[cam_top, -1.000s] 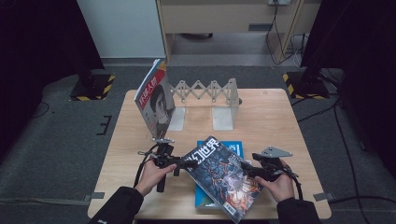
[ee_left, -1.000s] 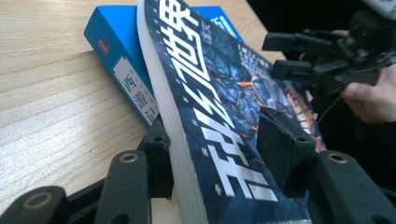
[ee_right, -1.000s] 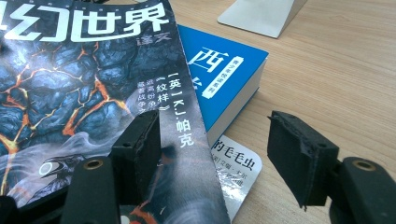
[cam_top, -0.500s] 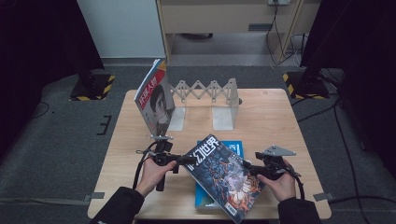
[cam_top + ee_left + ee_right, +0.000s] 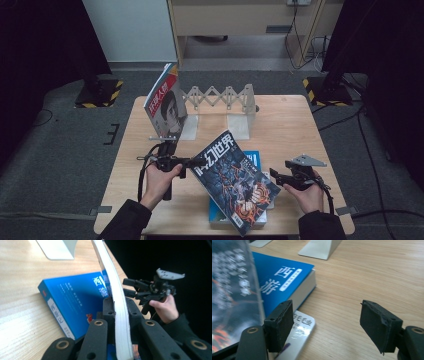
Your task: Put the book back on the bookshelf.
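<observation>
Lifting since before, left claw [image 5: 197, 161] clamps magazine [image 5: 235, 182]; right claw [image 5: 274, 176] released.

- light wooden table [image 5: 295, 125]
- blue book [image 5: 72, 300] lying flat near the front edge, atop a silvery book [image 5: 299, 336]
- white expandable book rack [image 5: 220, 97] at the back, a red-and-grey magazine [image 5: 165, 102] leaning on its left end

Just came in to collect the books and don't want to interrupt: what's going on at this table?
A person is working with two hand-held grippers. The left gripper is clamped on the edge of a dark-covered magazine, holding it tilted above a blue book lying on the wooden table. The right gripper is open and empty beside the magazine. Another magazine stands leaning at an expandable book rack.
</observation>
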Available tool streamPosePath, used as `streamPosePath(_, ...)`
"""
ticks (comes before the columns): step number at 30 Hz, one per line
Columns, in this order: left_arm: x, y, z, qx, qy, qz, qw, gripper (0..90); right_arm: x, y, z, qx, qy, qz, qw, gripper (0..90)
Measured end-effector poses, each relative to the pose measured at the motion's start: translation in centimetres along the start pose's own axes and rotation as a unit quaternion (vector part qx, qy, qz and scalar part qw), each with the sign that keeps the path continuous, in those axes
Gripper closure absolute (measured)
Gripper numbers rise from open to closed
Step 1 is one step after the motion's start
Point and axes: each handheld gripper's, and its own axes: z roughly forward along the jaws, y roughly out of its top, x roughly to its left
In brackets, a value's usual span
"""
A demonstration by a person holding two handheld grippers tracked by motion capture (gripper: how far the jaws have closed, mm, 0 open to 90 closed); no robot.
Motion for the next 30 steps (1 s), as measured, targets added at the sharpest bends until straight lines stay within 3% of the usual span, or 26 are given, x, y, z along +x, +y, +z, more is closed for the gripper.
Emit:
streamPosePath(9, -1.4, 1.5, -2.8, -0.045, -0.001, 0.012, 0.9989, 81.8, -1.3, -0.3, -0.2, 0.008, -0.027, 0.006, 0.9996, 26.9)
streamPosePath(14, -2.7, 2.4, -4.7, -0.074, 0.007, 0.040, 0.9965, 81.9, -1.9, -0.5, -0.3, 0.012, -0.038, 0.006, 0.9992, 26.8)
streamPosePath(17, -3.5, 2.9, -5.9, -0.094, 0.018, 0.056, 0.9938, 81.9, -2.1, -0.6, -0.2, 0.017, -0.046, 0.003, 0.9988, 26.5)
streamPosePath(20, -3.9, 3.3, -7.2, -0.116, 0.020, 0.061, 0.9912, 81.9, -2.4, -0.7, -0.1, 0.025, -0.053, -0.001, 0.9983, 26.0)
streamPosePath(30, -4.1, 4.0, -10.9, -0.171, 0.097, 0.082, 0.9771, 81.9, -3.6, -1.3, 0.2, 0.046, -0.071, 0.002, 0.9964, 24.7)
